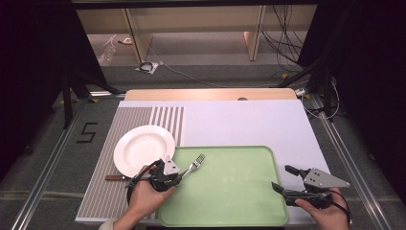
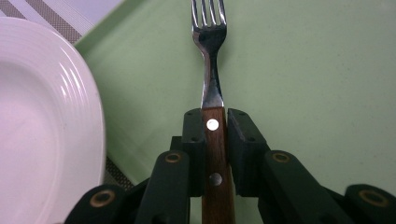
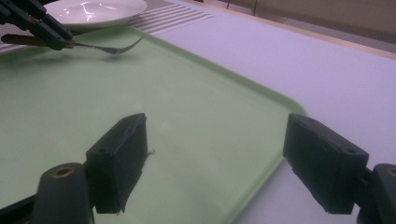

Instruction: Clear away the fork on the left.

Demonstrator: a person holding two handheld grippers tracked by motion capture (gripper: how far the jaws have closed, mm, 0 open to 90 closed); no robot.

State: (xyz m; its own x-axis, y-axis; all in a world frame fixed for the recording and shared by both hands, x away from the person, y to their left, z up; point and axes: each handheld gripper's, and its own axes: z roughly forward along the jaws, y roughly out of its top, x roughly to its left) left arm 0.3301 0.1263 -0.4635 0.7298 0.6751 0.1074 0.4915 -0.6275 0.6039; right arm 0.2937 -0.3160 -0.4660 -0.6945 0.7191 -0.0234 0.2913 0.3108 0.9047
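My left gripper [image 1: 178,175] is shut on the wooden handle of a fork [image 1: 194,165], near the left edge of a green tray [image 1: 239,191]. In the left gripper view both pads [image 2: 240,135] clamp the handle, and the fork's steel tines [image 2: 208,28] point away over the tray floor [image 2: 317,70]. The right gripper view has the fork [image 3: 109,48] hovering just above the tray [image 3: 70,102]. My right gripper [image 1: 281,178] is open at the tray's right front corner, with nothing between its jaws [image 3: 215,154]. A white plate [image 1: 143,148] sits left of the tray.
The plate [image 2: 37,116] rests on a striped placemat [image 1: 110,191]. A brown-handled utensil [image 1: 115,178] lies on the mat in front of the plate. A pale lilac sheet [image 1: 239,122] covers the table behind the tray.
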